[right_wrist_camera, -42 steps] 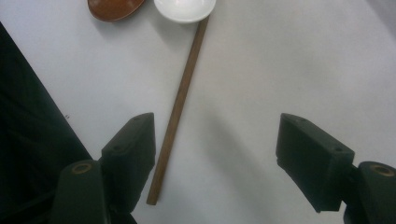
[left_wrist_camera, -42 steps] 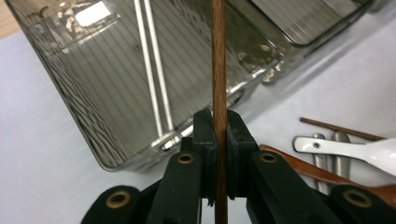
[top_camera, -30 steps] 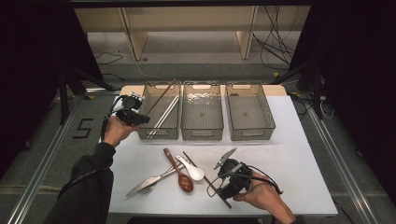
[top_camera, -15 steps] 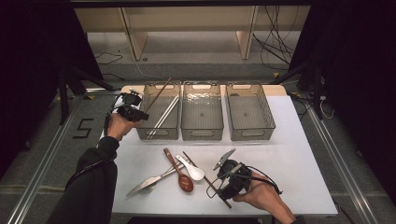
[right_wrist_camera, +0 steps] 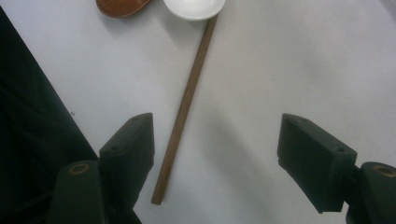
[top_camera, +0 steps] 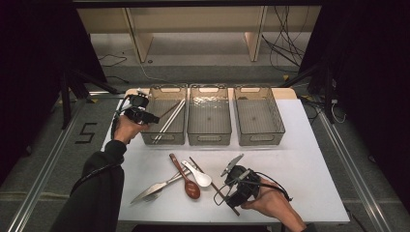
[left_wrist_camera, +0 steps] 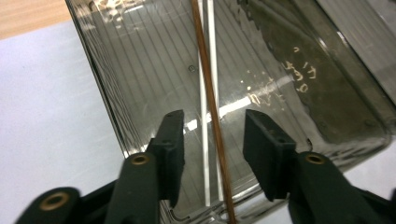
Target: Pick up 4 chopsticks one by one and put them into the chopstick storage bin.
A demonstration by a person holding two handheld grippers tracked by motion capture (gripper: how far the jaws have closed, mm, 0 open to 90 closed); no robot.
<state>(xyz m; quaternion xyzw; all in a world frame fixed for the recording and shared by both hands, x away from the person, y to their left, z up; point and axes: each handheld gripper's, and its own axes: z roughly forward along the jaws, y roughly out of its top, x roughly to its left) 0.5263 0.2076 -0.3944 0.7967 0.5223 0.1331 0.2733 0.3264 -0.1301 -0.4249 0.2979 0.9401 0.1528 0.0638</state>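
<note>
Overhead overview, two close tongs-mounted views

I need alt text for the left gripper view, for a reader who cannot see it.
The left gripper hangs with open jaws over a clear plastic bin on a white table. A brown chopstick and pale chopsticks lie in the bin, untouched between the jaws.

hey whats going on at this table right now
A person is sorting cutlery into three clear bins. The left hand-held gripper hovers over the leftmost bin; its jaws have just been opening, and the brown chopstick between them now lies loose in the bin beside pale ones. The right hand-held gripper is open above a second brown chopstick on the white table, next to a white spoon, a brown spoon and a fork.
</note>
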